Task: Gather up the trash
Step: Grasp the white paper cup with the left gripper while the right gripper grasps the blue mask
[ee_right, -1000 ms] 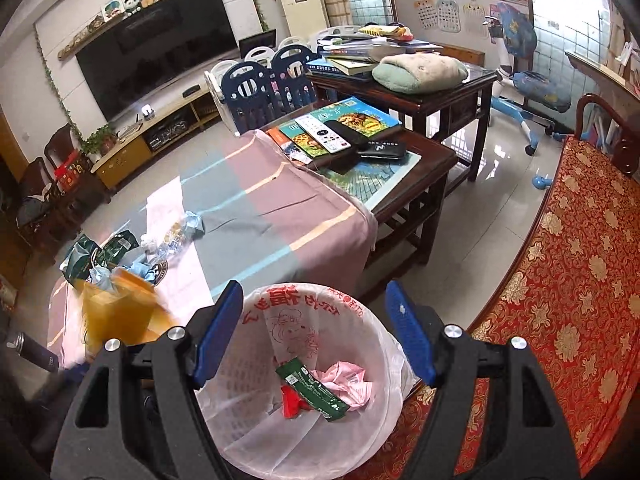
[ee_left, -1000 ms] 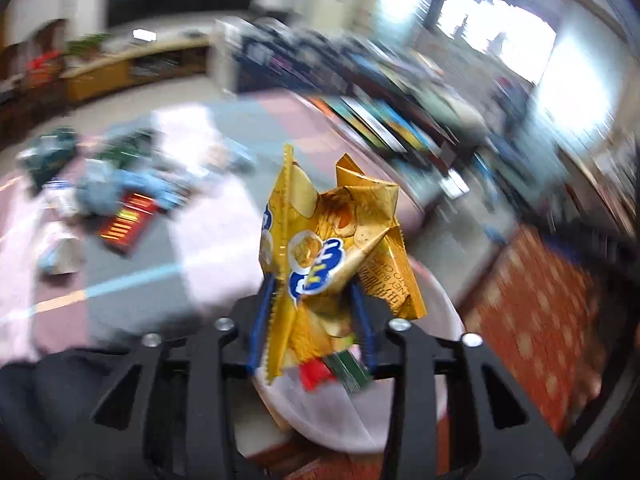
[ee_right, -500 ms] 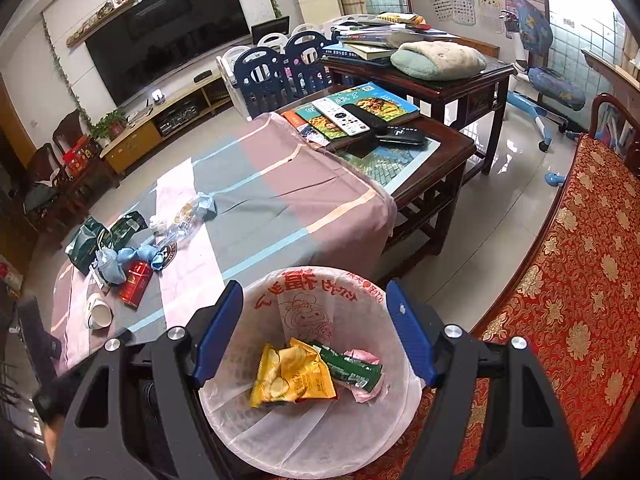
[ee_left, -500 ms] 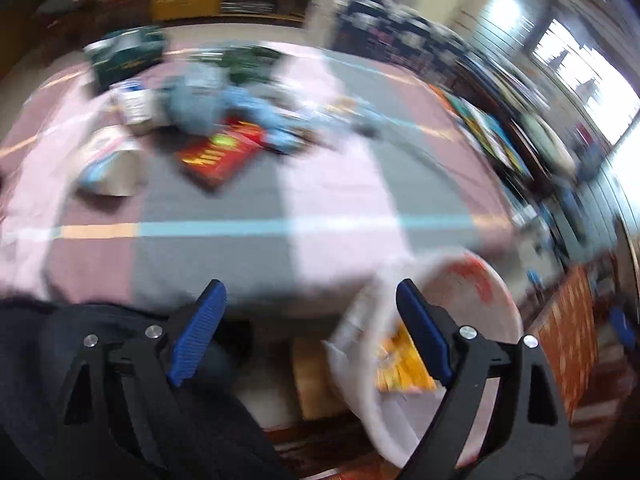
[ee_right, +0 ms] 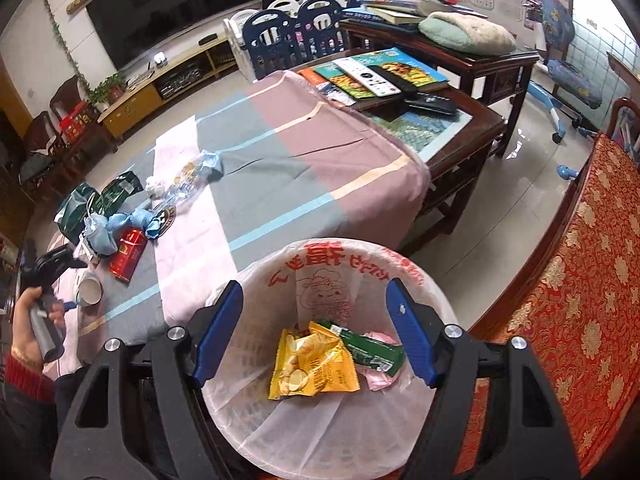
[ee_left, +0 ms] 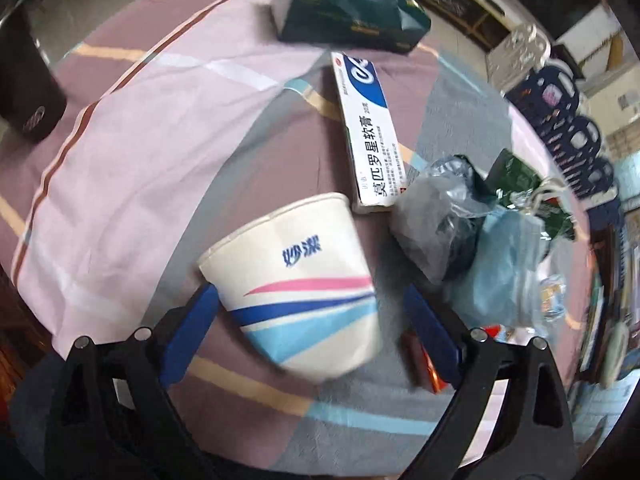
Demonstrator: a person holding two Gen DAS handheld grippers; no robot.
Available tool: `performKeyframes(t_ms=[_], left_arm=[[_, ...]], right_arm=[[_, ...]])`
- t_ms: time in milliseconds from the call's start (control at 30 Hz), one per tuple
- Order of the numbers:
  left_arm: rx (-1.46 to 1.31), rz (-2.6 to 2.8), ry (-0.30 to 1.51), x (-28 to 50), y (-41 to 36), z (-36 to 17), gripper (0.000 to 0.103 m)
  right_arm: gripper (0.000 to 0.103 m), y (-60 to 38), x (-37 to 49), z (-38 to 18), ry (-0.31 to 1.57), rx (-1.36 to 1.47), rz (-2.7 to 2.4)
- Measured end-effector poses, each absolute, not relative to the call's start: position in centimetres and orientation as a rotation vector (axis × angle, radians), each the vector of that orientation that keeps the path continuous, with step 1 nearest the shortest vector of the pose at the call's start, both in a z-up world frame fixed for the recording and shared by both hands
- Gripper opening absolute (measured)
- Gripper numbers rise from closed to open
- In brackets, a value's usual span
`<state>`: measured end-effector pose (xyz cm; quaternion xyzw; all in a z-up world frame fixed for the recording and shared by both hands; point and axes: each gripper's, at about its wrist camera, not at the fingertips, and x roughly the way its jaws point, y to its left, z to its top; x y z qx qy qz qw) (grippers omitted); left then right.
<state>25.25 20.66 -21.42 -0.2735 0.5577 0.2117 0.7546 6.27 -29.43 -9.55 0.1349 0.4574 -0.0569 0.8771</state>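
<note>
1. One table under a striped cloth carries the litter, all bunched at the end where the left gripper works; the far end, well beyond the right gripper's jaws, holds books and remotes that I judge not to be trash.
2. One lined bin sits beside the table edge, directly beneath the right gripper, placed so drops fall straight in. Its jaws stand spread with nothing between them, framing the bin's mouth.
3. Three wrappers lie in the bin below those jaws: one yellow chip bag, one green wrapper, one pink wrapper.
4. One dark green packet lies far ahead of the left jaws.
5. One paper cup lies on its side between the jaws of the left gripper, which are opening around it, wide enough to straddle it. Whether the pads touch it I cannot tell. It looks like the next pick.
6. One crumpled grey-and-blue heap lies just outside the jaw on the right of the left view.
7. One white medicine box lies just ahead of the cup.
8. One red pack peeks from under that same jaw.
</note>
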Motion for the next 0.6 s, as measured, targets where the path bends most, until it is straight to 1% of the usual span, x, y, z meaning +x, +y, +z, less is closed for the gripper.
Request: performKeyframes(t_ms=[33, 67, 100, 200, 267, 333, 367, 400, 433, 500, 533, 600], left_arm=[[-0.555, 0.472, 1.236, 25.7, 20.4, -21.8, 0.094], [-0.513, 0.479, 1.252, 26.0, 20.2, -22.1, 0.091], [-0.474, 0.483, 1.258, 26.1, 19.9, -22.3, 0.085], [-0.434, 0.456, 1.209, 25.4, 19.8, -22.2, 0.083], [-0.403, 0.443, 1.188, 24.6, 19.4, -21.8, 0.077], [-0.426, 0.425, 1.133, 23.0, 19.3, -20.5, 0.073], [-0.44, 0.413, 1.085, 21.6, 19.3, -19.6, 0.042], [-0.442, 0.403, 1.058, 20.3, 19.4, -18.9, 0.043], [-0.445, 0.404, 1.027, 19.0, 19.1, -18.1, 0.037], [-0.482, 0.403, 0.971, 16.3, 18.9, -17.3, 0.037], [-0.488, 0.398, 0.964, 15.6, 18.8, -17.5, 0.037], [-0.469, 0.364, 0.97, 14.8, 18.0, -18.5, 0.033]], right_arm=[[0.073, -28.7, 6.6, -9.6, 0.958, 0.27, -0.106], [0.073, -28.2, 6.9, -9.7, 0.959, 0.262, -0.097], [0.073, -27.6, 7.2, -9.7, 0.96, 0.253, -0.086], [0.073, -26.0, 7.9, -10.0, 0.969, 0.242, -0.051], [0.073, -25.1, 8.5, -10.3, 0.981, 0.251, -0.025], [0.073, -24.0, 9.2, -10.6, 0.99, 0.265, 0.004], [0.073, -23.2, 9.8, -10.9, 0.997, 0.267, 0.025], [0.073, -22.4, 10.3, -11.1, 0.998, 0.261, 0.04], [0.073, -21.5, 10.9, -11.3, 0.999, 0.249, 0.055], [0.073, -18.8, 12.7, -12.6, 1.026, 0.229, 0.11], [0.073, -17.4, 13.6, -13.3, 1.047, 0.232, 0.14], [0.073, -14.4, 15.6, -15.0, 1.097, 0.231, 0.194]])
